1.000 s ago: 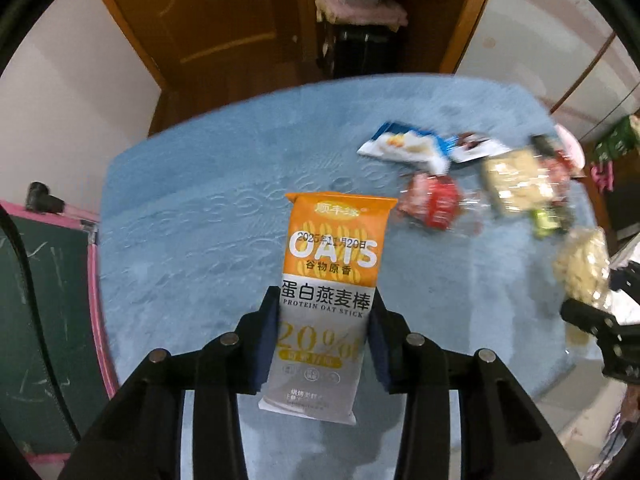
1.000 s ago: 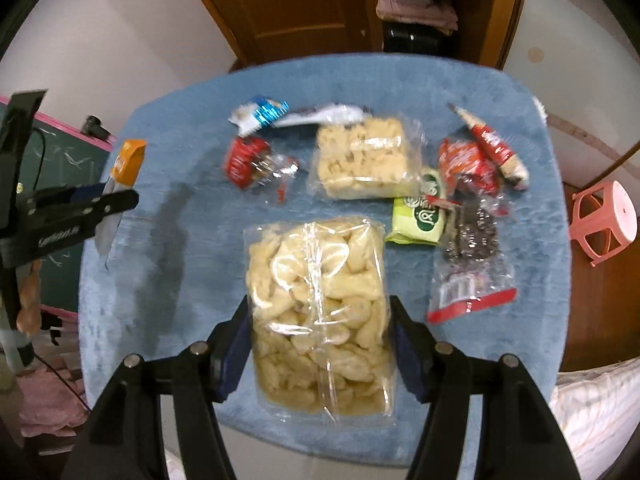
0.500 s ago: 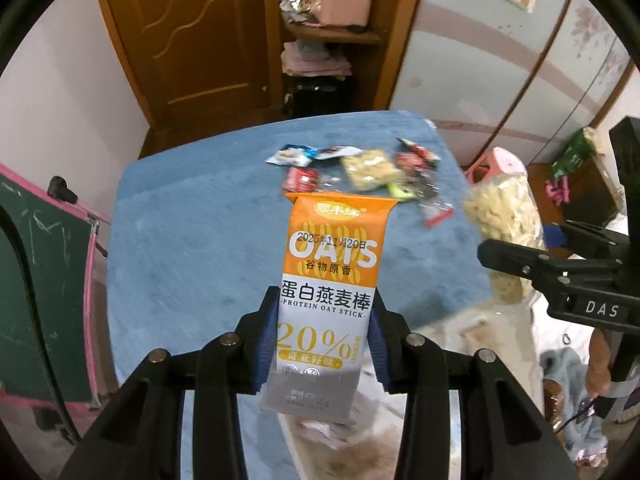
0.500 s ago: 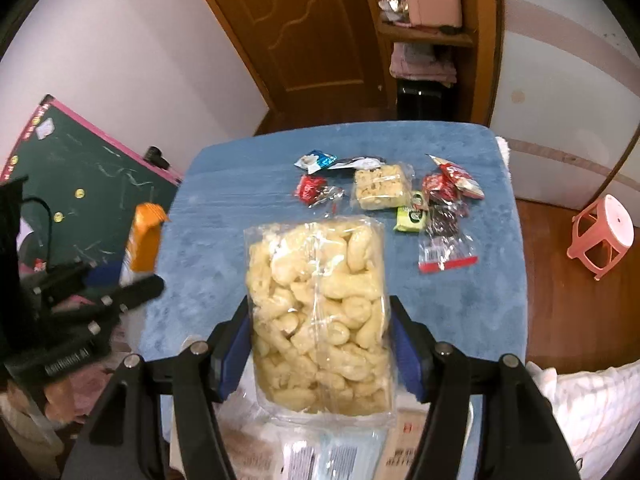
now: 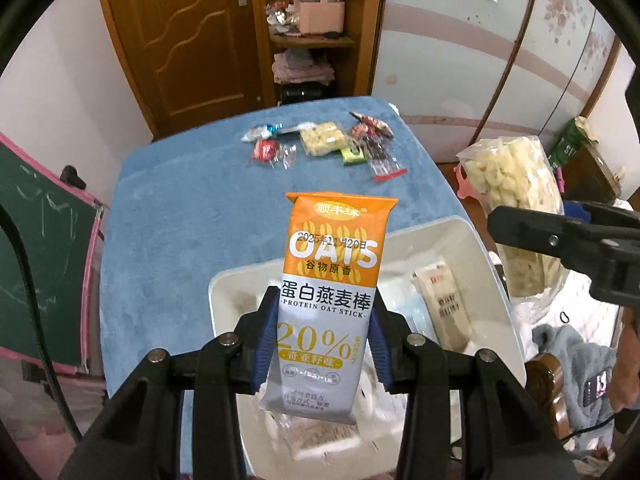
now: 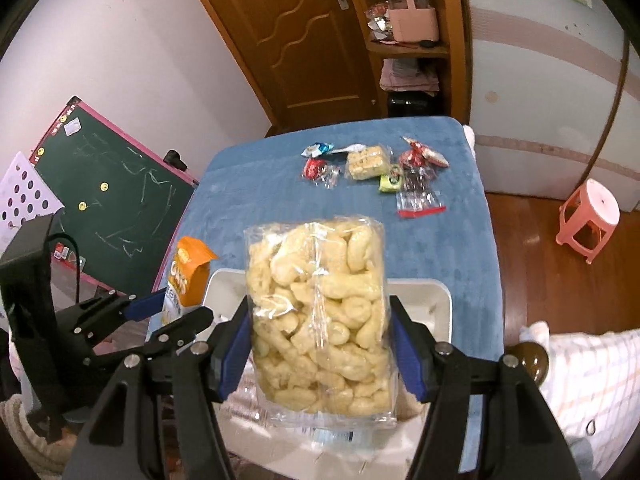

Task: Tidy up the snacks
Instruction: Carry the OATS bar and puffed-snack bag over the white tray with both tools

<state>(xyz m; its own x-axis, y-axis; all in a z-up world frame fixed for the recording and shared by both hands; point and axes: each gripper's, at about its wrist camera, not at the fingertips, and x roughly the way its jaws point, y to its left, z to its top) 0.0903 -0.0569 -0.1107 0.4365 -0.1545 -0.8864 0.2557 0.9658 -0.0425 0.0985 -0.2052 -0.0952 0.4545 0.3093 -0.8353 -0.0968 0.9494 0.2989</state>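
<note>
Below, white bin (image 5: 486, 256) w/ packets (image 5: 442, 306).

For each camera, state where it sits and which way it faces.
Left wrist: sits on the left gripper, looking down past its jaws, shut on the oat stick packet, over the white bin; the right gripper shows.
Right wrist: sits on the right gripper, looking down past its jaws, shut on the puffed snack bag; the left gripper shows.
Shared: bin, blue table, both held snacks.
</note>
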